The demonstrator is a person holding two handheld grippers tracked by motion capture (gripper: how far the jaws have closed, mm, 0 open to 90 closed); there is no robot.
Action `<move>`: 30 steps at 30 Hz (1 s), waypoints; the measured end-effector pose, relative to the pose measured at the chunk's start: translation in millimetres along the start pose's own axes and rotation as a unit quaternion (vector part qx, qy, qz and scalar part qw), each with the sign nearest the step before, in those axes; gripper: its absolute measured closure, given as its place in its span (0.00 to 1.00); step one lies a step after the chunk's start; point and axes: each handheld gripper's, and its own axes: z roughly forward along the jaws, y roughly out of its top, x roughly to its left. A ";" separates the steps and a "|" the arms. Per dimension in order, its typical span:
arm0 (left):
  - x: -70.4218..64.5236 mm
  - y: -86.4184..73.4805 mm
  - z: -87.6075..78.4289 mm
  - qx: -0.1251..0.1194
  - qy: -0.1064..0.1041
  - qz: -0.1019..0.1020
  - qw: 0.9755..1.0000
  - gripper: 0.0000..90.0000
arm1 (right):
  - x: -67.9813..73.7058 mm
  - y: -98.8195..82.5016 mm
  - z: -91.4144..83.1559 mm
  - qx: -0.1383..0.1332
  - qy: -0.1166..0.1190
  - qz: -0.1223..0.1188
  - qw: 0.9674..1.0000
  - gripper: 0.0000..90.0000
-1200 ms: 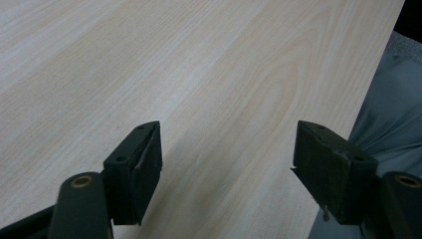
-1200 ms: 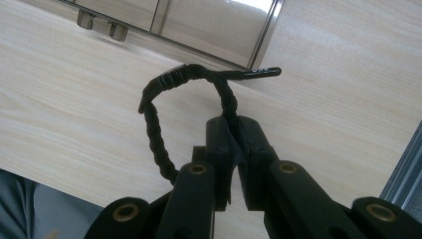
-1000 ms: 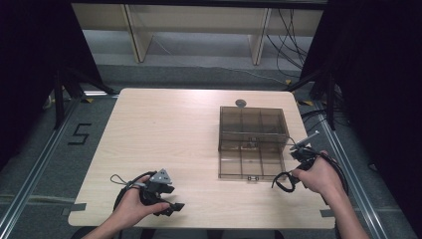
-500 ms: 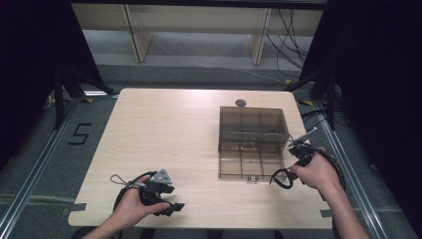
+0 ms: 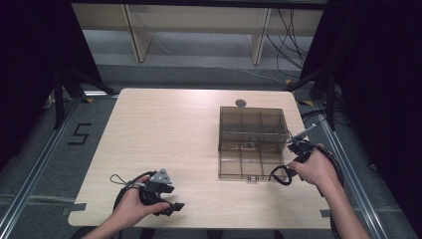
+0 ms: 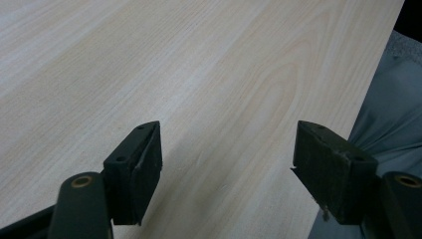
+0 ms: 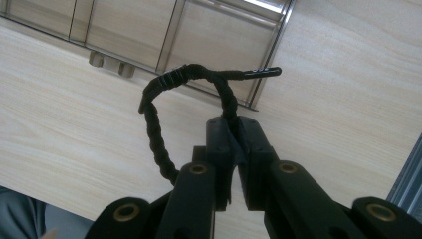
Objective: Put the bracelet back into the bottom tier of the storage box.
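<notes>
My right gripper (image 5: 289, 170) (image 7: 234, 132) is shut on a black braided cord (image 7: 157, 129) with a stiff plastic tip. The cord arches in a loop (image 5: 278, 175) above the table, just off the front right corner of a smoky clear compartment box (image 5: 251, 134) (image 7: 214, 35). The box lies flat with its lid closed, and two latches (image 7: 112, 64) show on its front edge. My left gripper (image 5: 171, 205) (image 6: 226, 164) is open at the table's front left, low over bare wood, with nothing between its pads.
A small grey round object (image 5: 241, 103) sits behind the box near the table's far edge. The wooden table (image 5: 159, 134) is bare to the left of the box. Its right edge runs close to my right hand (image 5: 318, 172). Metal rails flank the table.
My right gripper and the cord loop have drifted slightly left and away from the front edge, closer to the box corner. The left gripper has not moved.
</notes>
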 end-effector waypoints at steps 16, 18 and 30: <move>-0.8 -0.1 0.3 -0.003 0.000 -0.006 1.000 0.30 | -0.9 11.3 1.9 -0.005 -0.017 0.012 1.000 0.95; -0.7 0.0 0.1 -0.002 -0.001 -0.004 1.000 0.31 | -1.3 11.9 2.3 -0.005 -0.019 0.010 1.000 0.95; -0.7 0.2 -0.2 -0.002 -0.001 -0.002 1.000 0.31 | -4.4 19.6 3.3 0.005 0.002 0.005 1.000 0.95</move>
